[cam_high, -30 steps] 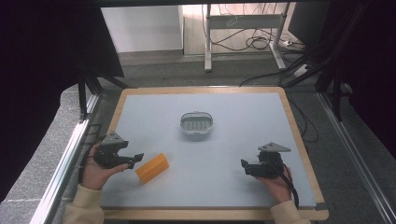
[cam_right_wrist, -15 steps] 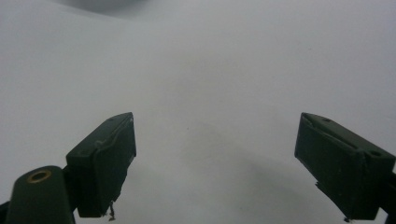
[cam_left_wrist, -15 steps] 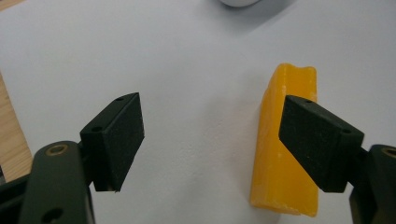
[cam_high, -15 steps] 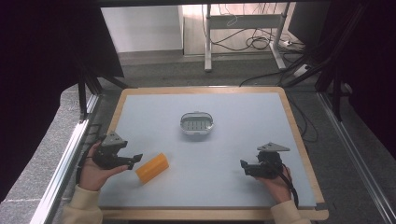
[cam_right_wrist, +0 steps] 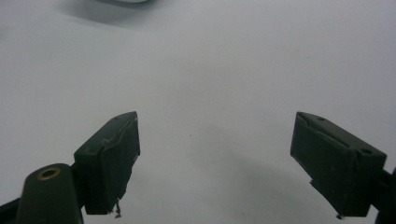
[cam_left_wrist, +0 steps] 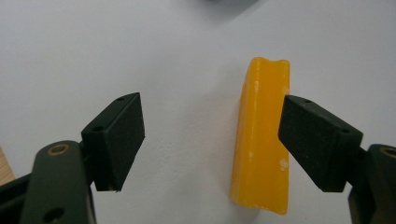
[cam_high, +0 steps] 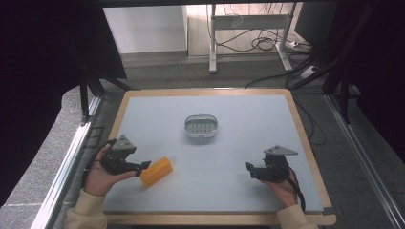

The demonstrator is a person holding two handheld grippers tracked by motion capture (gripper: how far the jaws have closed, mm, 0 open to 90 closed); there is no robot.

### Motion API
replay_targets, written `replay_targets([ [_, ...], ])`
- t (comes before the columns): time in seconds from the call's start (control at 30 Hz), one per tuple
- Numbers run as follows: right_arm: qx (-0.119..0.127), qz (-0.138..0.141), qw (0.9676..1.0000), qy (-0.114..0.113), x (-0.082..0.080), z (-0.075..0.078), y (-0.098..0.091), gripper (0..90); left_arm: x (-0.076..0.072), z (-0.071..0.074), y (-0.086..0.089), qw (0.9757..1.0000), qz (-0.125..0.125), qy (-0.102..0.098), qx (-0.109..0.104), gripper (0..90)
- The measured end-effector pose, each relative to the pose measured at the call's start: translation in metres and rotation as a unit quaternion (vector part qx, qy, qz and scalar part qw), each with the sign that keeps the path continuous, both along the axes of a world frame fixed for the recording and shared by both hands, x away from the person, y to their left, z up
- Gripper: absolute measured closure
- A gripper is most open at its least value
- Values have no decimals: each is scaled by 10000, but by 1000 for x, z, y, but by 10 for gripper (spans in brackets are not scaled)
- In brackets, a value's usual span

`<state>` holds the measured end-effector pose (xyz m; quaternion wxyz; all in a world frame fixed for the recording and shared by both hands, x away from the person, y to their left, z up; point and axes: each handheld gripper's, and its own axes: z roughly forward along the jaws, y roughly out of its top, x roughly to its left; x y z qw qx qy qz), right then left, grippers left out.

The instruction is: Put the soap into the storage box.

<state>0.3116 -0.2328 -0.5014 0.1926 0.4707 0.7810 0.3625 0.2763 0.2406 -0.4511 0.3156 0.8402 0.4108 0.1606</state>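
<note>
A yellow bar lies flat on the grey table top at the front left. My left gripper points at the bar's near end, held low in a hand. In the left gripper view the gripper is open and the bar lies between the jaws, close against the right pad and well apart from the left pad. An oval grey dish stands at the table's middle. My right gripper rests at the front right, and its own view shows it open over bare table.
A wooden rim frames the table top. Dark frame posts stand at the left, and cables lie on the floor beyond the far edge.
The left gripper has shifted slightly beside the yellow bar. The bar, the dish and the right gripper have stayed where they were.
</note>
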Motion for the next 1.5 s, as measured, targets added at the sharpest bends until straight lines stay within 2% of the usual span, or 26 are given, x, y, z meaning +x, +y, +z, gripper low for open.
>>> replay_targets([
  [0.13, -6, 19, 10000, -25, 0, 0, 0, 163, -1, 1, -2, 10000, -41, 32, -4, 233],
  [0.3, 16, 8, 9998, -192, -3, 2, 2, 183, 1, 0, -11, 9998, -171, 128, 42, 239],
  [0.33, 16, 8, 9998, -192, -3, 2, 2, 183, 1, 0, -11, 9998, -171, 128, 42, 241],
  [0.5, -26, 20, 9999, -159, -2, 1, 2, 183, 3, -7, -23, 9986, -344, 378, 144, 254],
  [0.63, -87, 40, 9998, -155, -2, 0, 2, 182, 4, -8, -27, 9984, -357, 402, 194, 258],
  [0.73, -44, 58, 9998, -171, -2, 0, 2, 182, 4, -9, -29, 9982, -344, 461, 169, 277],
  [0.93, -66, 64, 9998, -147, -2, 0, 2, 182, 5, -11, -32, 9977, -373, 490, 272, 304],
  [1.0, -62, 83, 9998, -148, -2, 0, 2, 182, 6, -12, -36, 9971, -426, 548, 297, 313],
  [1.03, -67, 108, 9998, -152, -2, -1, 3, 182, 7, -13, -39, 9963, -491, 592, 385, 316],
  [1.33, -145, 153, 9997, -156, -2, -2, 5, 181, 15, -24, -47, 9930, -503, 884, 606, 358],
  [1.43, -148, 150, 9997, -139, -2, -2, 4, 181, 20, -29, -49, 9904, -509, 1107, 647, 389],
  [1.5, -169, 151, 9996, -140, -2, -3, 5, 181, 23, -30, -51, 9893, -562, 1173, 659, 414],
])
